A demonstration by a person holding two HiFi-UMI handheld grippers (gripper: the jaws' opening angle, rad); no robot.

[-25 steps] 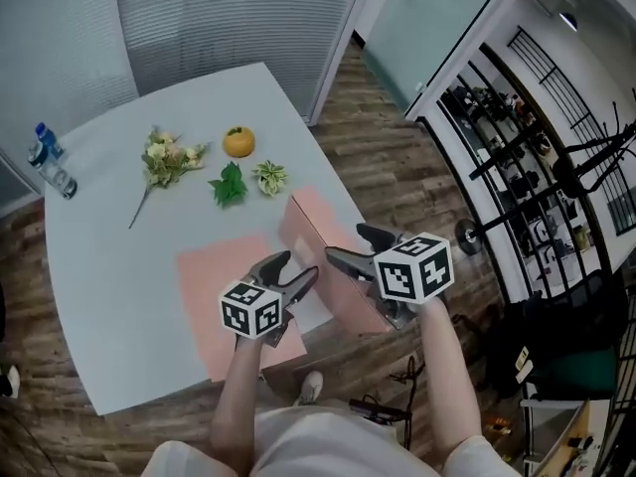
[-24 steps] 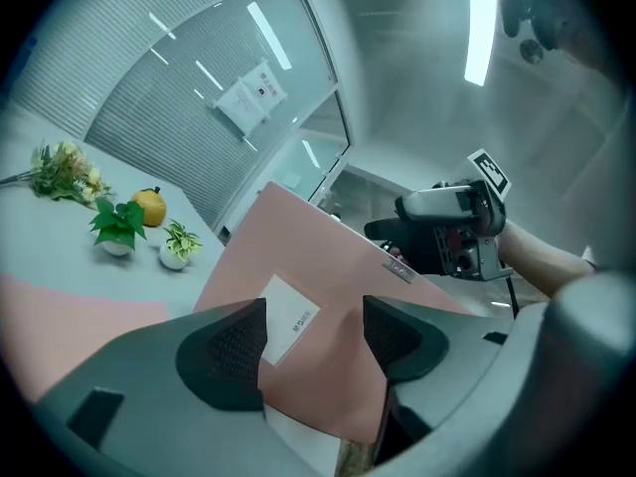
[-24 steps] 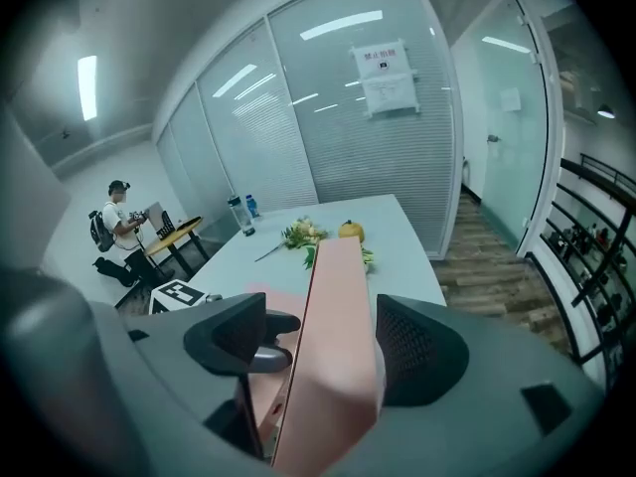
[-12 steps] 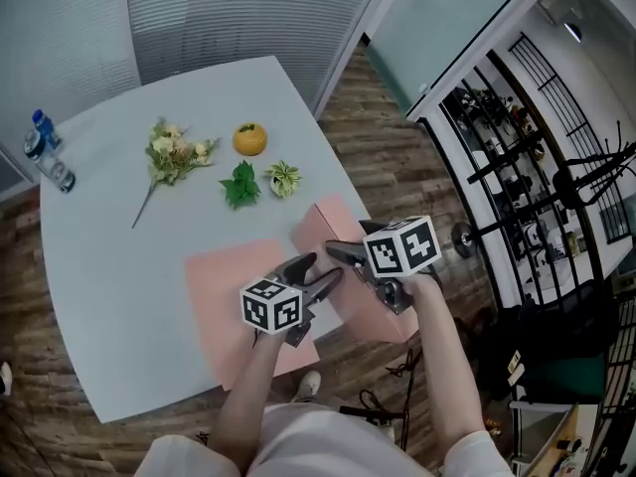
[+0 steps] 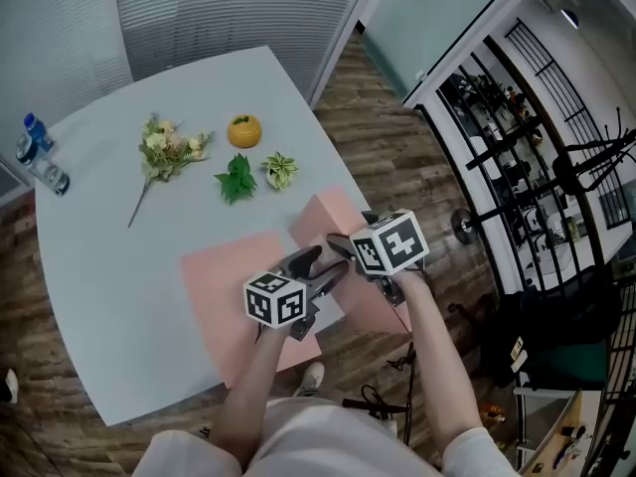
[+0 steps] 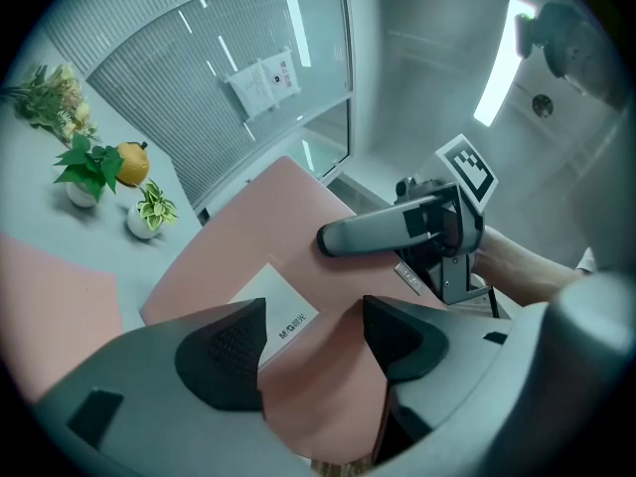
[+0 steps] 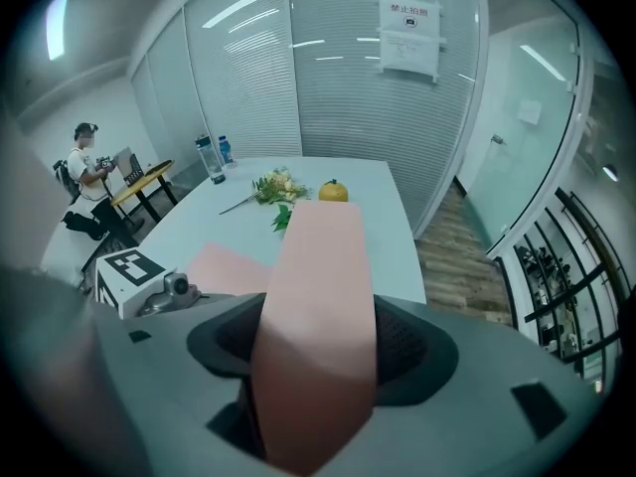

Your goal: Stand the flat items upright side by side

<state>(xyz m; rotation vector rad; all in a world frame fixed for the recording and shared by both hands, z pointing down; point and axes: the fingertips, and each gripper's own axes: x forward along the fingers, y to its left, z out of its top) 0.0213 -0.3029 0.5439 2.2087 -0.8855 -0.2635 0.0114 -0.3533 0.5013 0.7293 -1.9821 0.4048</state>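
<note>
A pink box file [image 5: 323, 217] stands tilted up near the table's front right edge. My right gripper [image 5: 350, 229] straddles its narrow side. In the right gripper view the pink side [image 7: 318, 256] fills the gap of that gripper [image 7: 316, 341], whose jaws are closing with no gap left at either pad. My left gripper [image 5: 320, 264] is open at the file's lower corner. In the left gripper view the labelled broad face [image 6: 268, 237] runs down between the spread jaws of this gripper [image 6: 313, 341]. A second pink file [image 5: 224, 286] lies flat to the left.
On the pale table [image 5: 99, 296] lie a flower bunch [image 5: 164, 152], an orange ornament [image 5: 244, 129] and two small potted plants [image 5: 236, 180] [image 5: 279, 170]. Bottles [image 5: 35, 157] stand at the far left corner. Wooden floor lies past the near edge. A person [image 7: 84, 167] sits far off.
Both grippers have closed in on the raised file. The right one moved left onto its narrow side and its jaws narrowed a little. The left one rose to the file's lower corner.
</note>
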